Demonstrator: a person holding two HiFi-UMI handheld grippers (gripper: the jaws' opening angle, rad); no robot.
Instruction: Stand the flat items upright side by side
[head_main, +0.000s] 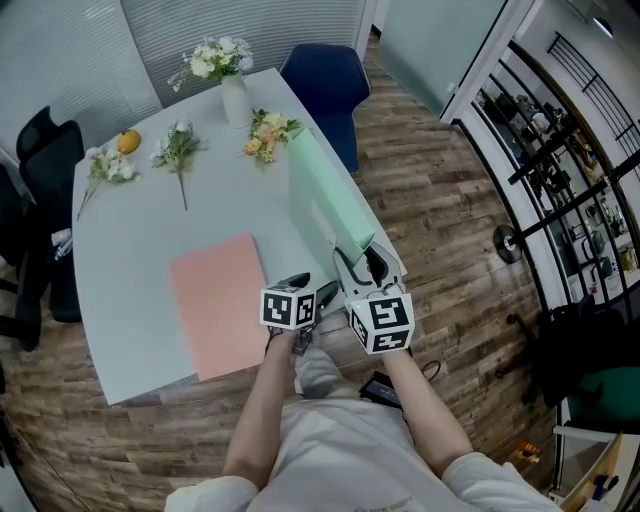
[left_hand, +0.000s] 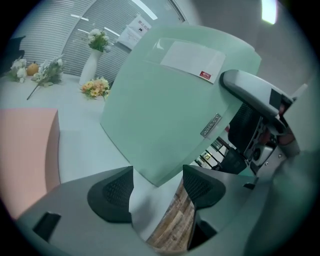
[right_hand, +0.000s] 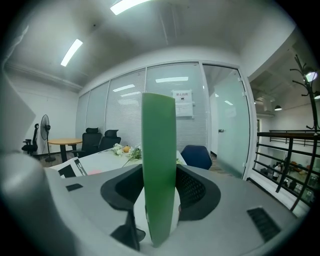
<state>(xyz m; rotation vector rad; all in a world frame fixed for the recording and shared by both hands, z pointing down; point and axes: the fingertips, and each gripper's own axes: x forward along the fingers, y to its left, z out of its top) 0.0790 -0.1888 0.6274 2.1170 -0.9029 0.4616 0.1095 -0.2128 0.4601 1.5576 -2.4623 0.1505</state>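
Green folder (head_main: 330, 200) clamped edge-on between the right gripper (right_hand: 159, 192) pads, upright at the table (head_main: 130, 240) rim | left gripper (left_hand: 157, 187) jaws spread and empty, folder's lower corner just ahead | pink folder (head_main: 220, 300) flat beside | advice: settle green's bottom edge squarely, brace its face with left before releasing.

**Lighting:** bright, even, indoor. I log ceiling strip lights (right_hand: 71, 52) glowing high above the right gripper (right_hand: 159, 192), mildly blown out. A lamp (left_hand: 270, 11) flares up and right of the left gripper (left_hand: 157, 187).
**Shadows:** soft and faint on the table (head_main: 130, 250) ahead.
**Focus:** the green folder (right_hand: 158, 165) between the right jaws is soft; the far room is sharper.
**Distortion:** heavy fisheye bending and a dark round vignette in both gripper views.
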